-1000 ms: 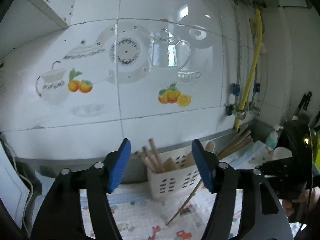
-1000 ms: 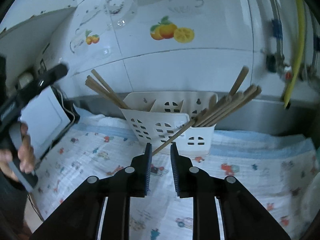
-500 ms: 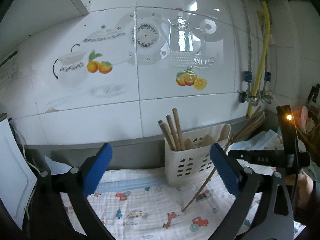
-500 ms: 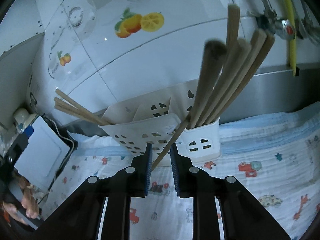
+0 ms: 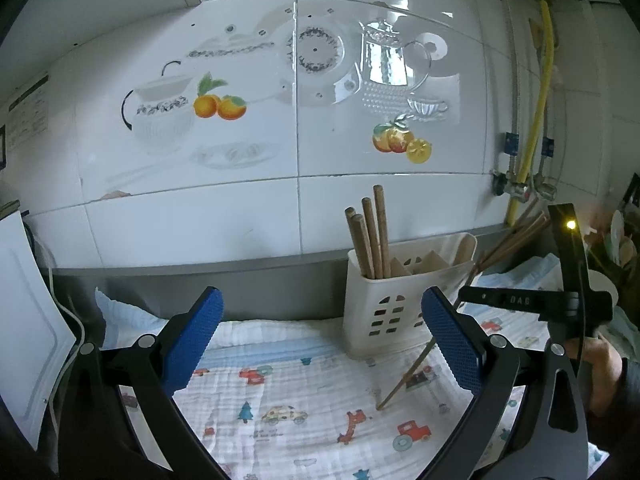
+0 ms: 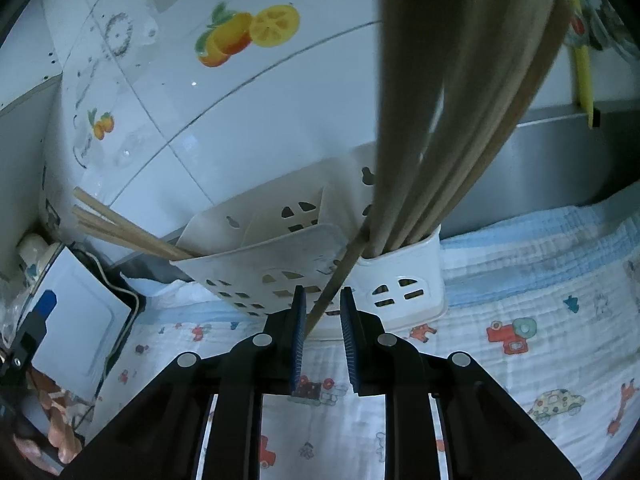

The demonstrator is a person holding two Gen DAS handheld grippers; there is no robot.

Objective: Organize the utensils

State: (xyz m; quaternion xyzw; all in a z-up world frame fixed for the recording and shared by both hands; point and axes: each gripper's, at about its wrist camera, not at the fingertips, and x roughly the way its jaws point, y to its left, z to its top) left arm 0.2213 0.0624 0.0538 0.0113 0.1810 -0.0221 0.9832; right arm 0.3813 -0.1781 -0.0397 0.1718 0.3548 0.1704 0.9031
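Observation:
A white slotted utensil holder point(image 5: 400, 300) stands on the patterned cloth against the tiled wall, with wooden chopsticks upright in its left compartment point(image 5: 370, 236) and several more leaning out of its right one point(image 6: 452, 120). One loose chopstick point(image 5: 416, 364) leans against the holder's front, tip on the cloth. My left gripper point(image 5: 320, 344) is wide open and empty, short of the holder. My right gripper point(image 6: 322, 320) is close in front of the holder, jaws slightly apart around the leaning chopstick point(image 6: 332, 292), not clamped on it.
The cartoon-print cloth point(image 5: 300, 412) covers the counter. A white board point(image 5: 28, 340) with a cable stands at the left. A yellow hose and pipe valves point(image 5: 528, 168) run down the wall at the right. A steel backsplash ledge point(image 6: 560, 152) runs behind the holder.
My right gripper has moved closer to the holder, its jaws now around the leaning chopstick. My left gripper has opened wider and drawn back and down.

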